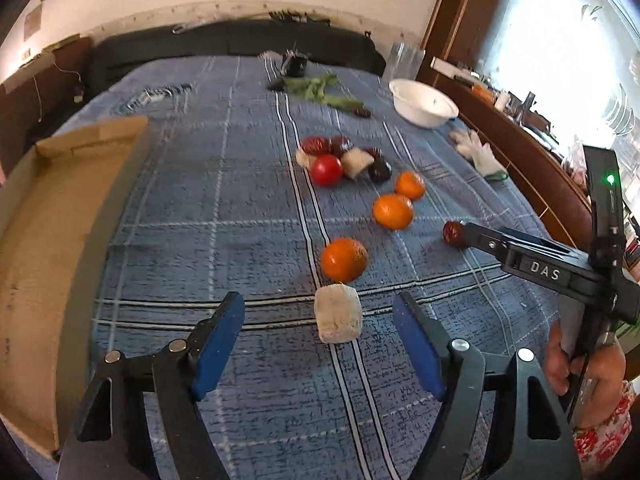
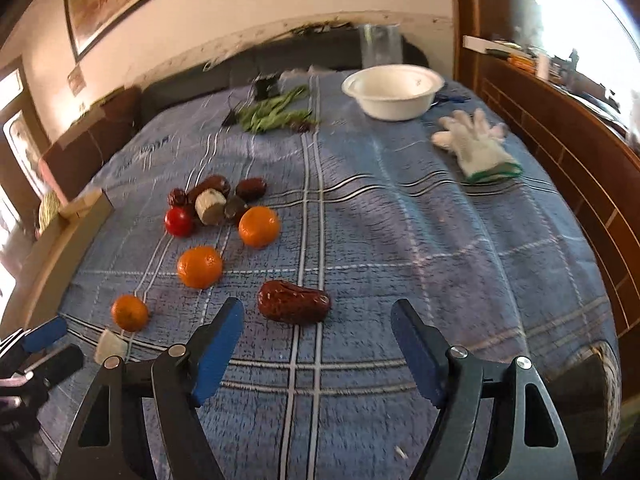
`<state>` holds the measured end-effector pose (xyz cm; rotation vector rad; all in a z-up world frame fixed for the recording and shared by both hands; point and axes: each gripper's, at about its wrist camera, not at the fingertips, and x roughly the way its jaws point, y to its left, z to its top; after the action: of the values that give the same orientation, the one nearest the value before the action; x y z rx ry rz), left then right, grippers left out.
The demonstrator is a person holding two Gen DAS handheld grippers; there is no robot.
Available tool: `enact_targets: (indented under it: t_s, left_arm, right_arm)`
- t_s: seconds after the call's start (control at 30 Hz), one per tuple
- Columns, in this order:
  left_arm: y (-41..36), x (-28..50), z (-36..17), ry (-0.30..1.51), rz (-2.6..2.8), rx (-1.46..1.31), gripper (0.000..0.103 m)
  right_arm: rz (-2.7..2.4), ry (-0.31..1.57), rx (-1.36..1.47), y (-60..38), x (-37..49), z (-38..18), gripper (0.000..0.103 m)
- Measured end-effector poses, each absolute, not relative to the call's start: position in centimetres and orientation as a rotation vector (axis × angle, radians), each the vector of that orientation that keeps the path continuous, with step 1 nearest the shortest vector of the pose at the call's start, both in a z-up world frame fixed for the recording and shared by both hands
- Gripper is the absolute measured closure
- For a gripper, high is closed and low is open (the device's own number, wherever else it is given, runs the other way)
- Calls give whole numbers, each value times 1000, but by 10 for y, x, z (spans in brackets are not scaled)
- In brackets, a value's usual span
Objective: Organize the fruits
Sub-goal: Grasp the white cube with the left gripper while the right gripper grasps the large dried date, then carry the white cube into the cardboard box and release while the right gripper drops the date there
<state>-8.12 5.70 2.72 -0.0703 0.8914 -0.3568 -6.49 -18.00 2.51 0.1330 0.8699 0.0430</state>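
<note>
While both pairs of blue-padded jaws stand parted and grasp nothing, each has a piece of food lying just ahead of it on the blue plaid cloth point(image 2: 400, 240). Between and slightly beyond the tips of the left gripper point(image 1: 319, 312) sits a pale cut chunk point(image 1: 338, 314), apart from both pads. Just past it lies an orange point(image 1: 344, 260), then two more oranges point(image 1: 393, 211) point(image 1: 410, 185) farther back.

The right gripper point(image 2: 318, 320) points at a wrinkled red date point(image 2: 293, 302), which lies just beyond its tips, touching neither pad. In the left wrist view this gripper reaches in from the right, its tip beside that same date point(image 1: 454, 234), with the person's hand point(image 1: 580, 364) wrapped round its handle above a floral sleeve point(image 1: 604, 436).

Farther out, a small heap gathers a red tomato point(image 1: 327, 170), several dark dates point(image 1: 316, 145) and another pale chunk point(image 1: 356, 162). A shallow cardboard box point(image 1: 48, 240) lies along the left edge of the cloth. Toward the far end lie green beans point(image 2: 276, 114), a white bowl point(image 2: 394, 94), a clear glass point(image 2: 380, 46) behind it, and a white glove point(image 2: 476, 144) to the right.
</note>
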Motion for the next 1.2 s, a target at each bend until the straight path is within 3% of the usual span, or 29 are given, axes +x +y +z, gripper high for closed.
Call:
enact_targets:
  t_s: [0.23,0.3,0.37,0.4,0.73,0.97,1.2]
  left_arm:
    - [45,-65,11,964,-348,-47,51]
    - [38,-65,11,964,-346,-11,59]
    - [36,-66,12,966,-386,-14,75]
    - [35,-67,13,964,-386,-6,75]
    - [74,-89,42,898,-367,-81,75]
    - [171,-108,79,787,-177,-156,75]
    - [276,-104,79,788,83,-158,75]
  right_arm:
    - [60,927,70,-170,-46,8,25]
    - [61,927,52,-168,-45,8,31]
    - [57,922,28,-165,-45,8,47]
    - [58,920,17,-163,-46,8,54]
    - [117,858,-13,-136,-75,39,54]
    - [313,791,18,-69,-91,82,54]
    - [576,796,6,37,-91,102,54]
